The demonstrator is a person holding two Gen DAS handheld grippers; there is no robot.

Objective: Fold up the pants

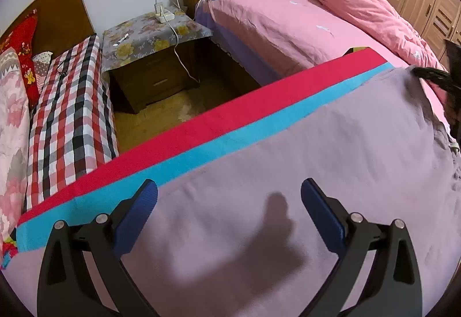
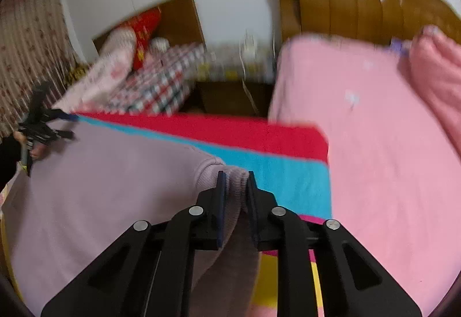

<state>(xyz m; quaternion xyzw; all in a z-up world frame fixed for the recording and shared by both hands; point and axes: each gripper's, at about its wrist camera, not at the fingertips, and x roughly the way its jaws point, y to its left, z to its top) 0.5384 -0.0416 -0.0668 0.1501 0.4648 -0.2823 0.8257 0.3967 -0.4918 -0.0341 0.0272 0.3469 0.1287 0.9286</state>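
Pants (image 2: 95, 187) pinched at the ribbed cuff by the right gripper (image 2: 234, 177).
Mauve fabric is clamped between its nearly closed jaws; at nine o'clock the left gripper (image 1: 229, 187) is held wide open and empty above pants spread over a red-and-blue striped cloth (image 1: 230, 118).

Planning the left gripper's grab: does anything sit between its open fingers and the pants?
Nothing visible does. The left gripper hangs open over bare mauve pants, only its shadow between. The right gripper pinches the ribbed cuff at the far end.
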